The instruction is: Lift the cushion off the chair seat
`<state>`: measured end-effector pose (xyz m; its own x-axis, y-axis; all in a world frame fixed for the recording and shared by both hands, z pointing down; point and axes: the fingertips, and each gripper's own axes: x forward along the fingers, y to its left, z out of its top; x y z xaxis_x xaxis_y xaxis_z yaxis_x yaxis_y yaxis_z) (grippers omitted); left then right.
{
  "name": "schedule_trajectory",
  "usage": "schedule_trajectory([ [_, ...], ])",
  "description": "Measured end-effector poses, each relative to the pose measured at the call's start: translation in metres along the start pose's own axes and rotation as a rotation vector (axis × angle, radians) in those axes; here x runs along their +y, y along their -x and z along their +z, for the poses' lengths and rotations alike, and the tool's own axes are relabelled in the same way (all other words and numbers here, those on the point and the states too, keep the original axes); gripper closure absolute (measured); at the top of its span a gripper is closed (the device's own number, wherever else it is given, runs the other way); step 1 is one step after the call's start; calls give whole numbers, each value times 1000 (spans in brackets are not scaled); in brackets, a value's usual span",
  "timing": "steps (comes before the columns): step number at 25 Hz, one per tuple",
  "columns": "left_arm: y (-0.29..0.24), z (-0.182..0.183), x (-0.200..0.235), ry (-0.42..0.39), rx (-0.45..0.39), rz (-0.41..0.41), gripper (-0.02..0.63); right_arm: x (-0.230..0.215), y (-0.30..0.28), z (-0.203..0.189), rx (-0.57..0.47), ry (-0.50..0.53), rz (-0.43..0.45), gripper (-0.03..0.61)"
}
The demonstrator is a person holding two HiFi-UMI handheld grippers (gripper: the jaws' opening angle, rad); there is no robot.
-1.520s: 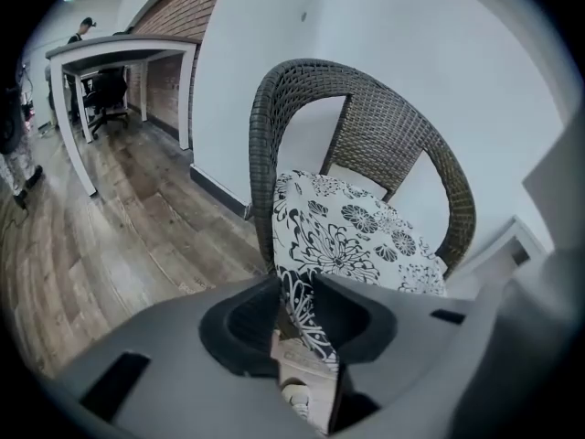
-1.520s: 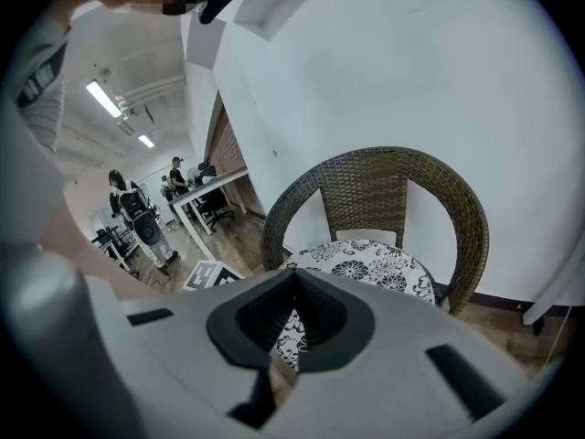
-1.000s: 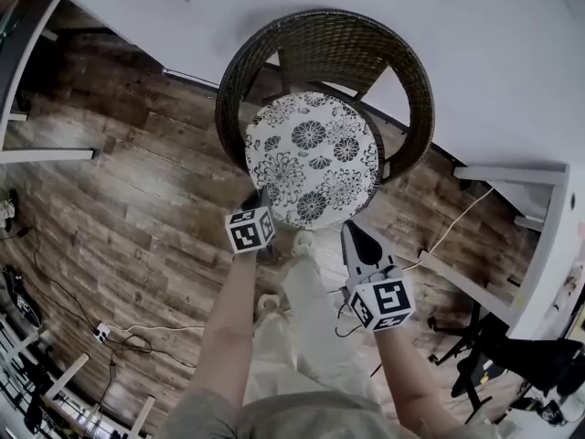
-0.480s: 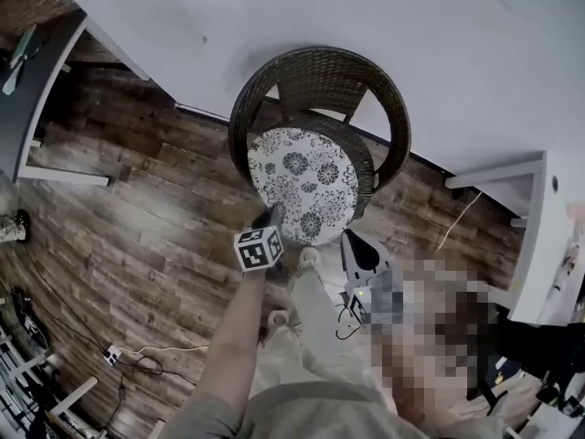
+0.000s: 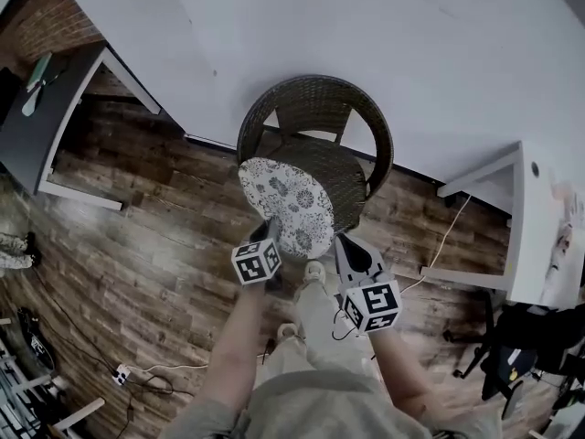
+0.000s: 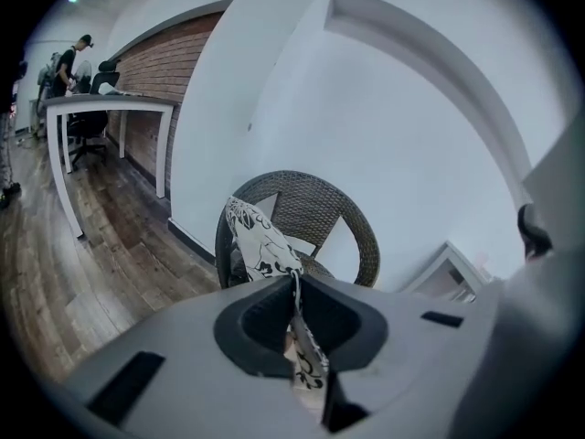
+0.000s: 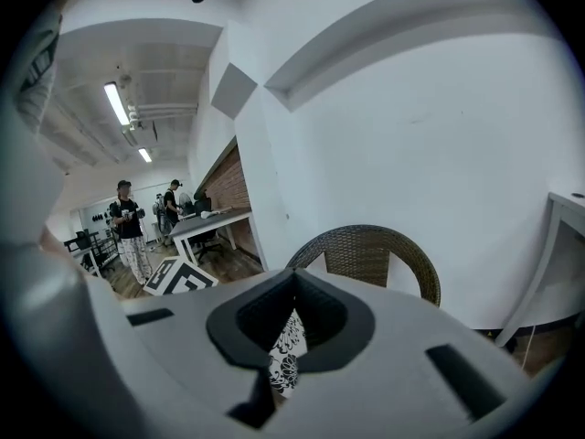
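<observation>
The left gripper [image 5: 271,223] and the right gripper [image 5: 342,243] each pinch the near rim of the cushion [image 5: 286,202]. It hangs tilted just ahead of them, apparently raised off the seat [image 5: 345,179] of the chair [image 5: 384,131] beyond. Carrying it fully clear seems to be what is left.

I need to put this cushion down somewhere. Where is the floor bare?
Bare wood floor lies left of the chair, between it and the dark desk. Right of the chair is crowded: white table legs and a cable.

Your views are bright, evenly lit; ceiling strips [image 7: 117,103] glow up-left of your right gripper [image 7: 294,286]; edges bend, perhaps soft.
</observation>
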<state>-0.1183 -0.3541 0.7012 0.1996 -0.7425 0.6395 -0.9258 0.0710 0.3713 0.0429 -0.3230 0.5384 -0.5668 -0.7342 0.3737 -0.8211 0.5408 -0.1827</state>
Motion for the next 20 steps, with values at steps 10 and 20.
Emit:
schedule_trajectory([
  [10,99,29,-22,-9,-116,-35,589,47,55,19,-56,48,18,577],
  [20,205,44,-37,-46,-237,-97,589,96,108,32,-104,113,25,577],
])
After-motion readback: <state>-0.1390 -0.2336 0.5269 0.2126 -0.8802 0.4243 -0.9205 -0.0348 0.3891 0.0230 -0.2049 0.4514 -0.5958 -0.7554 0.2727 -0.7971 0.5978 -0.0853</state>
